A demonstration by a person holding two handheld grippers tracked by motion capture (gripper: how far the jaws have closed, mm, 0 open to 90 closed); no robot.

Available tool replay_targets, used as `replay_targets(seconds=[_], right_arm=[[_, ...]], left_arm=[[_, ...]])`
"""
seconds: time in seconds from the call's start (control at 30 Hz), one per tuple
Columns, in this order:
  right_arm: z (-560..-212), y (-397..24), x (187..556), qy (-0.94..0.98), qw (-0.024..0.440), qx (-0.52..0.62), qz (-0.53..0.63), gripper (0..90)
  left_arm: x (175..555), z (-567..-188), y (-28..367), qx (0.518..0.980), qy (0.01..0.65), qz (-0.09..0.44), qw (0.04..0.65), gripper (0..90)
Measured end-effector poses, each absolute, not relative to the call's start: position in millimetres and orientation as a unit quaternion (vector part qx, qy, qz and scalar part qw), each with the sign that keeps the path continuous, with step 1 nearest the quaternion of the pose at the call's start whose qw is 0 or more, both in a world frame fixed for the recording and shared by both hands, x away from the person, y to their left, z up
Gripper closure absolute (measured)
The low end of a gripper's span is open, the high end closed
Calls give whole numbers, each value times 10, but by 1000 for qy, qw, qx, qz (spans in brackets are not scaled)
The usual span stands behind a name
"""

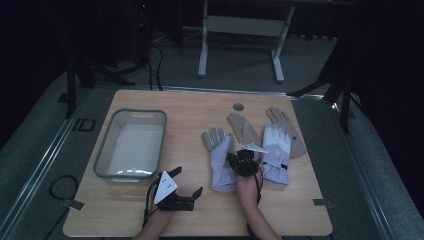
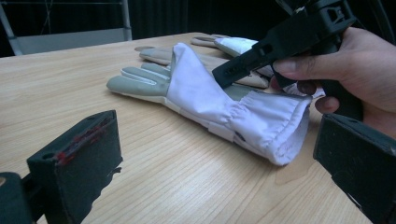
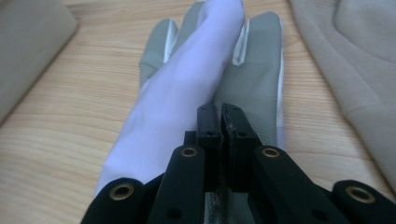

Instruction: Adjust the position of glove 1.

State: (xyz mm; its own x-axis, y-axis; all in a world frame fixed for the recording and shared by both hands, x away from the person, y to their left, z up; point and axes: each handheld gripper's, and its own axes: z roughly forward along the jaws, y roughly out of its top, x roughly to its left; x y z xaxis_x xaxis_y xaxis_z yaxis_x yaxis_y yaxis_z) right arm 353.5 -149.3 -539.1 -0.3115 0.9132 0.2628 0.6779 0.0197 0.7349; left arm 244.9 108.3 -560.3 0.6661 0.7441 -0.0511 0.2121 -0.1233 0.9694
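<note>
Left gripper: the black two-jaw left gripper (image 1: 187,184) sits nearest the table's front edge, held in the person's left hand (image 1: 159,216); its jaws stand wide apart with nothing between them and face the gloves.
Right gripper: the black two-jaw right gripper (image 1: 243,161), held in the person's right hand (image 2: 359,70), sits just beyond and to the right; its jaws are pressed together on the fabric of the nearest glove, which rises in a fold at the pinch.
Nearest glove: the lilac-and-grey fabric work glove (image 1: 220,158) lies flat on the table with its cuff toward the person and grey fingers pointing away; its lilac back is lifted into a ridge (image 3: 187,88).
Second glove: a matching lilac-and-white glove (image 1: 276,152) lies just right of the right gripper, overlapping the tan pair.
Tan gloves: two flat tan leather-look gloves (image 1: 244,130) lie beyond, fingers pointing away.
Bin: a grey rectangular plastic tub (image 1: 105,150) stands to the left, well apart from the gloves.
Table: a light wooden tabletop (image 1: 190,107) with rounded corners carries everything.
Background: a grey metal frame (image 1: 202,45) stands on the floor beyond.
</note>
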Motion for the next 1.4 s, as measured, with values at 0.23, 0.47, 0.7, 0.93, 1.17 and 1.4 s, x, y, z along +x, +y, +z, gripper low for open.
replay_targets(seconds=[0.23,0.47,0.7,0.93,1.17,1.4], right_arm=[[-5207,-1562,3531,720,169,540,402,590],[-4919,-1831,3581,742,201,505,392,504],[-4778,-2215,3683,737,213,511,388,471],[-4759,-2652,3781,743,237,512,360,504],[-4840,-2923,3875,753,225,510,349,503],[-4962,-3105,3958,762,208,508,343,507]], left_arm=[[2448,-5603,1085,712,335,232,571,9],[2448,-5603,1085,712,336,233,571,9],[2450,-5603,1086,712,337,232,571,9],[2452,-5603,1090,712,336,232,571,9],[2451,-5603,1090,712,336,231,571,9],[2450,-5604,1088,712,336,232,571,9]])
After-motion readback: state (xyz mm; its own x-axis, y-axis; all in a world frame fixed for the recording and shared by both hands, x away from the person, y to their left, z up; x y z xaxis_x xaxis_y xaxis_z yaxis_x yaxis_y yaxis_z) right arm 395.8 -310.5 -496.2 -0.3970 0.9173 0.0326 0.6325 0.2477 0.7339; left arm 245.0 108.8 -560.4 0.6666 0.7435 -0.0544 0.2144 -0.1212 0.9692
